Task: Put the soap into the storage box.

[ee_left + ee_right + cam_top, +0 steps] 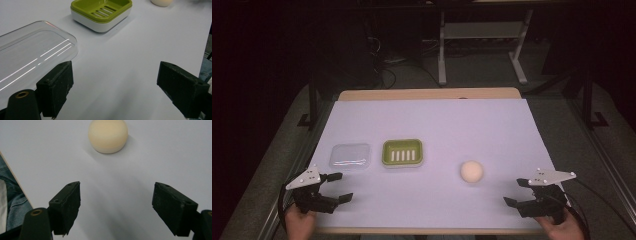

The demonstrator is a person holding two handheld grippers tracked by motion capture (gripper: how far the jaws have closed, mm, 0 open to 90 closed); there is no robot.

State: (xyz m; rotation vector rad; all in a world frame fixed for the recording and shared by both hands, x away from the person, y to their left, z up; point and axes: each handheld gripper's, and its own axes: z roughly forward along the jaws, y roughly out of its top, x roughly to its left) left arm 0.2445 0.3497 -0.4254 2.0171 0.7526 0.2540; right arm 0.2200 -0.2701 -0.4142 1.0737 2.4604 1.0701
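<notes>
My right gripper point(523, 192) hovers with jaws wide apart and empty, the round cream soap point(471, 171) just ahead on the white mat. My left gripper point(333, 186) is equally spread near the clear lid point(350, 155), green soap dish point(402, 152) beyond. That soap looks smooth and rounded, so an off-centre pinch could squirt it away.

Pale lilac-white table cover point(432, 125), light wood table edge point(427, 94), lime-green soap dish point(402, 152) with white slots and white base, clear colourless lid point(350, 156) with glints, cream round soap point(471, 171), black gripper jaws with grey plates
</notes>
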